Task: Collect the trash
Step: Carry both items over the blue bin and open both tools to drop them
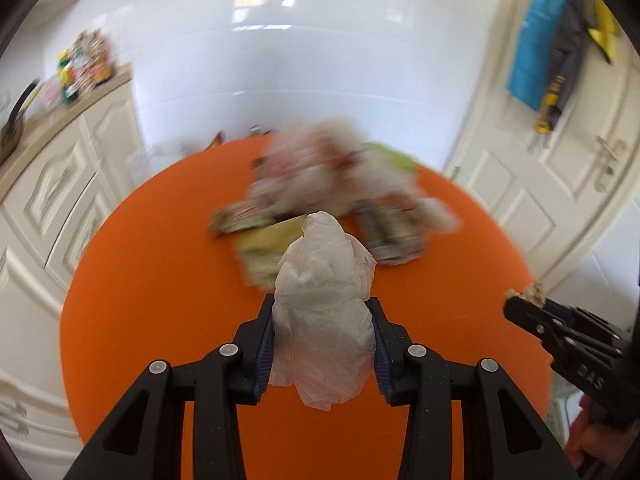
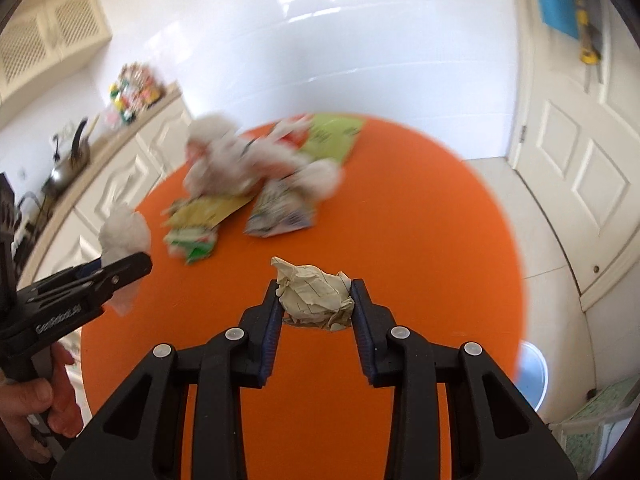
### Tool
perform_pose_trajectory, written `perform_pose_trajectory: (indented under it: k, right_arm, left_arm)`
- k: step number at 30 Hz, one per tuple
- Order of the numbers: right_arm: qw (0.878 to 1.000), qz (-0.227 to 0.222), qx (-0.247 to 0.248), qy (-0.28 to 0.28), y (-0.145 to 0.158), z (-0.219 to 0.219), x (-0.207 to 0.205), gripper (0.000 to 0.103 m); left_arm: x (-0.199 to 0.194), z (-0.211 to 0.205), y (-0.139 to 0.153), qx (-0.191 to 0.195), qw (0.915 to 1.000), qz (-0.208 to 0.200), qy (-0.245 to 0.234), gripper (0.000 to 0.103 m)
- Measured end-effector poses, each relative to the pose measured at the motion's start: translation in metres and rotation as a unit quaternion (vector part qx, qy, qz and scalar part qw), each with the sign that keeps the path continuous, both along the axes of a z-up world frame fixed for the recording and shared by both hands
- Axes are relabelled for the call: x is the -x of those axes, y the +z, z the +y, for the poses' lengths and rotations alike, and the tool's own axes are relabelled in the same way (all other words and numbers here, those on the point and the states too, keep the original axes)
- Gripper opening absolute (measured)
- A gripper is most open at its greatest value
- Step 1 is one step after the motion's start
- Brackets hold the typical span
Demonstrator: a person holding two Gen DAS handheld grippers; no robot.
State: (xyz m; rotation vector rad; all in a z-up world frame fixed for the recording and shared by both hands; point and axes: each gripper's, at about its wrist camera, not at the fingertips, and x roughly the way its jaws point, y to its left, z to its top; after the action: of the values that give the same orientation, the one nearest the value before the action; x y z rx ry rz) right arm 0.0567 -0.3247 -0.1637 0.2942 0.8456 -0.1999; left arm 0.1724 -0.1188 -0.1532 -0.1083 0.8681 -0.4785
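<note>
Both grippers loaded, trash pile waiting on the orange table

The white tissue wad (image 1: 324, 304) is clamped in the left gripper (image 1: 323, 344), the crumpled beige paper ball (image 2: 316, 294) squeezed in the right gripper (image 2: 316, 312), both held above the orange table (image 1: 160, 280). Feather-light, squashy stuff I reckon, so pinch mid-bulk. Wrappers (image 2: 240, 184) sit piled further back; a pale tub (image 2: 532, 376) stands on the floor just past the table edge, contents unclear

Round orange table (image 2: 420, 240), blurred heap of wrappers and tissues (image 2: 260, 184) on it
</note>
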Motion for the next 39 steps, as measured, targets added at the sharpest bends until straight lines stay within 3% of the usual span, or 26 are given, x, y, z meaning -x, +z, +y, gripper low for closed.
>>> perform_pose_trajectory:
  k: [7,12,15,18,22,27,35,37,39]
  right_arm:
    - [0.994,-0.036,0.013,-0.101,0.035,-0.097,0.082,0.033]
    - [0.981,-0.029,0.027,-0.192,0.037,-0.165,0.145,0.033]
    - [0.970,-0.009,0.027,-0.241,0.022,-0.201,0.174,0.033]
    - [0.961,0.019,0.010,-0.276,-0.005,-0.233,0.200,0.033]
    - [0.952,0.052,-0.025,-0.302,-0.049,-0.261,0.212,0.033]
    - [0.944,0.080,-0.067,-0.314,-0.097,-0.293,0.217,0.033]
    - [0.935,0.112,-0.103,-0.319,-0.141,-0.317,0.207,0.034]
    - [0.933,0.118,-0.108,-0.321,-0.150,-0.323,0.206,0.036]
    - [0.932,0.126,-0.112,-0.321,-0.159,-0.327,0.207,0.036]
  left_arm:
    - [0.054,-0.090,0.065,0.013,0.9926,-0.048,-0.111,0.038]
    - [0.094,-0.168,0.089,0.021,0.9766,-0.055,-0.207,0.038]
    - [0.109,-0.214,0.089,0.024,0.9646,-0.034,-0.261,0.038]
    - [0.125,-0.259,0.075,0.015,0.9516,0.002,-0.307,0.038]
    - [0.132,-0.311,0.035,-0.014,0.9369,0.062,-0.344,0.038]
    - [0.113,-0.360,-0.014,-0.067,0.9224,0.110,-0.364,0.038]
    - [0.068,-0.429,-0.080,-0.120,0.9022,0.165,-0.380,0.041]
    - [0.067,-0.446,-0.083,-0.133,0.8978,0.169,-0.384,0.047]
    - [0.069,-0.462,-0.085,-0.141,0.8968,0.169,-0.384,0.061]
